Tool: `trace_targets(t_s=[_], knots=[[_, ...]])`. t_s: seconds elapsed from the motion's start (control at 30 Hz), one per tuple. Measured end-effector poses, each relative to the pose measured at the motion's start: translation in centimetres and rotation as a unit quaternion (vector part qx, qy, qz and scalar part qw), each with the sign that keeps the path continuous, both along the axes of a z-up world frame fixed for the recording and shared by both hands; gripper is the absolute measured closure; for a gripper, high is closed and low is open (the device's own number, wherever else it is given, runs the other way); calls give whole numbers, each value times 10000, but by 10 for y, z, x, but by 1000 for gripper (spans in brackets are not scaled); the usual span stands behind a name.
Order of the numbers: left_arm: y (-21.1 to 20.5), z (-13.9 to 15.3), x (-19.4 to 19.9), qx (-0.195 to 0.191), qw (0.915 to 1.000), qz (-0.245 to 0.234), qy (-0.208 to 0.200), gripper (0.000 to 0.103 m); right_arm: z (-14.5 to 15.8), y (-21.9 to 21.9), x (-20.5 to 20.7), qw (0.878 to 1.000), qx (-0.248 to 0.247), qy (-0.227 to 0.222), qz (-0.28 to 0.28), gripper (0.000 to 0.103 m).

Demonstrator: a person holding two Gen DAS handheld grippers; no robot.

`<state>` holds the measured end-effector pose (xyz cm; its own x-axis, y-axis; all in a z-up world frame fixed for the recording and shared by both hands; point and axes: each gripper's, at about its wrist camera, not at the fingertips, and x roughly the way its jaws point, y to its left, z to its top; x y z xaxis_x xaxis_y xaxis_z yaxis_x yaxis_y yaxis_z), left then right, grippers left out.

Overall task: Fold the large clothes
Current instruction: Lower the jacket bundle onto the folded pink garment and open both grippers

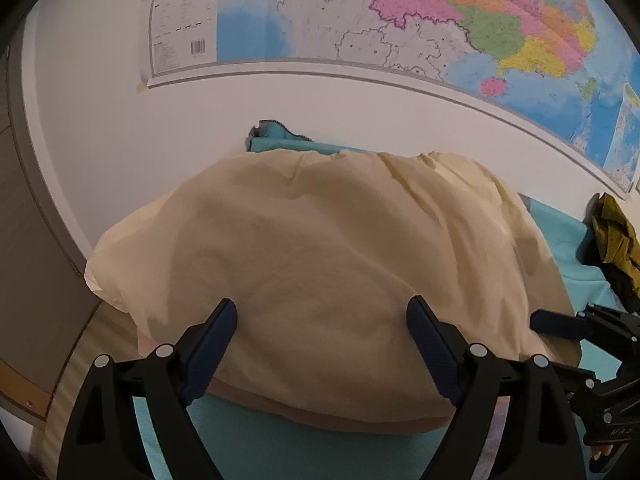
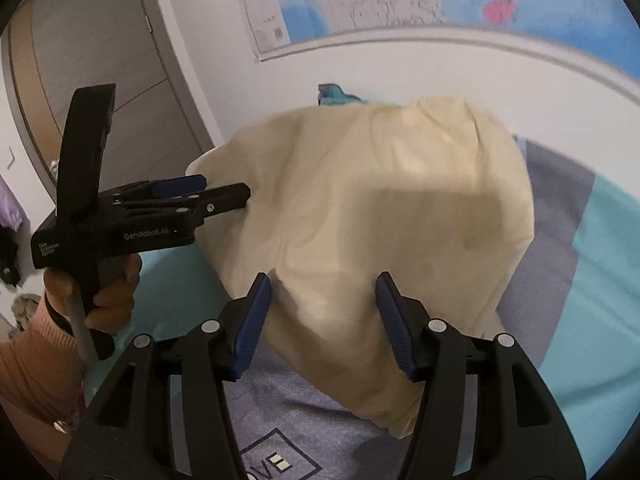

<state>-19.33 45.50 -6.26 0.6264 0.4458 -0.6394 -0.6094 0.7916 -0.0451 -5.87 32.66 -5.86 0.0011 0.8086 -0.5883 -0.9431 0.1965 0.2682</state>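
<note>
Hovering both my left tongs [image 1: 322,322] and right tongs [image 2: 323,300] agape over the rumpled cream cotton garment [image 1: 320,264], I judge the next fold needs a hem pinched.

Dim warm indoor light, fisheye-bent edges, right view blurred.

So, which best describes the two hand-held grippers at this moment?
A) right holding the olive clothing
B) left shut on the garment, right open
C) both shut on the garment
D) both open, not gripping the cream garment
D: the left hand-held gripper and the right hand-held gripper both show fingers spread apart over the cream garment, gripping nothing.
</note>
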Motion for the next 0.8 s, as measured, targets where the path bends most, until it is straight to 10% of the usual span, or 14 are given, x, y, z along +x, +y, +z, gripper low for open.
trace_targets(t_s=[0.8], knots=[[-82,4,-75,180,9967,574,-554,7,13,-73,-45,9944,406,-713,-664,6]])
